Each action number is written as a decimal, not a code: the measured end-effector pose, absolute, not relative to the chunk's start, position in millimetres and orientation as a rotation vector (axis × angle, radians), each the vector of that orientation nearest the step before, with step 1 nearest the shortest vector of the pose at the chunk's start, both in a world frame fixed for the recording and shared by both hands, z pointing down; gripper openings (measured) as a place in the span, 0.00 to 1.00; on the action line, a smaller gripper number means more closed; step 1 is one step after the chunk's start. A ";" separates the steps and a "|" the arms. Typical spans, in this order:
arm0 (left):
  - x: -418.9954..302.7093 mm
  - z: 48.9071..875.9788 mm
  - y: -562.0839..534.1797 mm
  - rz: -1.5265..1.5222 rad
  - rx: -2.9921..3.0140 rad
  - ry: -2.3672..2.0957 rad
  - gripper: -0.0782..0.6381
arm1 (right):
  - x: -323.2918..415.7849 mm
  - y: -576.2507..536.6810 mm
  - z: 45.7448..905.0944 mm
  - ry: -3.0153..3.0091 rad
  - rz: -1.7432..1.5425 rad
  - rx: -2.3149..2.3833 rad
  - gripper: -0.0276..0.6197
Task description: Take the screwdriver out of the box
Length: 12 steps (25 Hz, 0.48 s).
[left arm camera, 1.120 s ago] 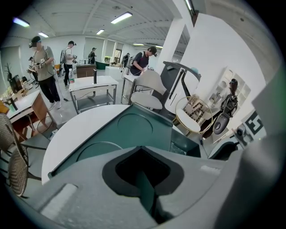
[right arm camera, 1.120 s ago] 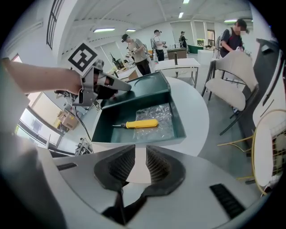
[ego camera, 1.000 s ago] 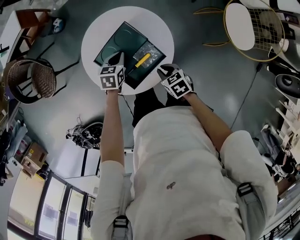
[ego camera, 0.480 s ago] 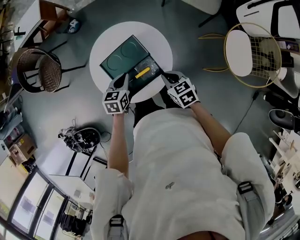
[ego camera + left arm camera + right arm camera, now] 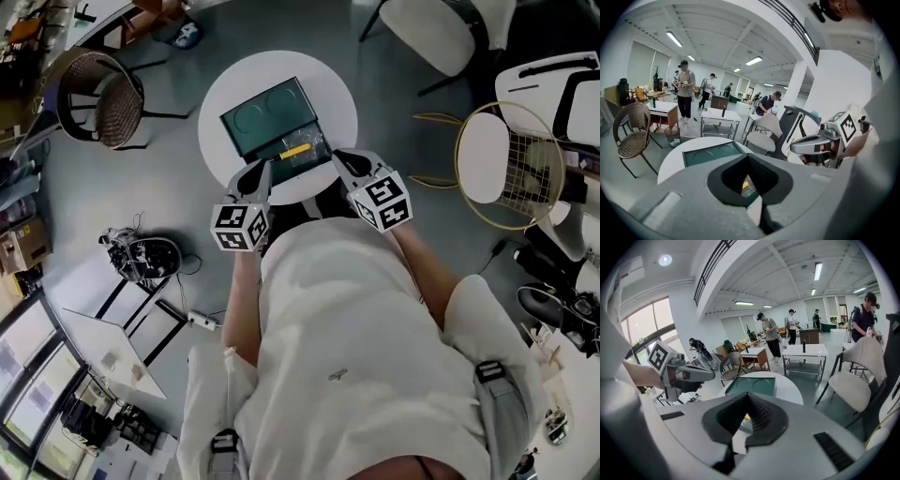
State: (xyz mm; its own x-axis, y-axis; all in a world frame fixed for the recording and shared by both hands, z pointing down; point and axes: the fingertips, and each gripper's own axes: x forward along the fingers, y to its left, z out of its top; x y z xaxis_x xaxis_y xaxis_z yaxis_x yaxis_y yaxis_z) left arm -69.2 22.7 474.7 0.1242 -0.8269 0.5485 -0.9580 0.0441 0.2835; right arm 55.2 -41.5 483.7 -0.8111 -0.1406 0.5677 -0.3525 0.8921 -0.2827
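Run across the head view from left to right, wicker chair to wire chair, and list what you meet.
wicker chair → left gripper → screwdriver → right gripper → wire chair. The box and round table span several of these, so they are left out.

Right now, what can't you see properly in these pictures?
- Yellow-handled screwdriver: too small in the head view to see its tip.
- Left gripper view: only a yellow sliver of it shows behind the shut left hand-held gripper.
- Dark green open box, right gripper view: near half hidden behind the right hand-held gripper.
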 end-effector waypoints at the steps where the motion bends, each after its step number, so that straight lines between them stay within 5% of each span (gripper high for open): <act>1: -69.7 467.3 25.5 0.260 1.803 -1.747 0.12 | 51.8 -42.0 475.8 -2.523 0.502 0.341 0.06; 12: -93.8 415.9 63.6 0.097 1.742 -1.944 0.12 | 8.9 -26.5 418.9 -2.668 0.401 0.142 0.06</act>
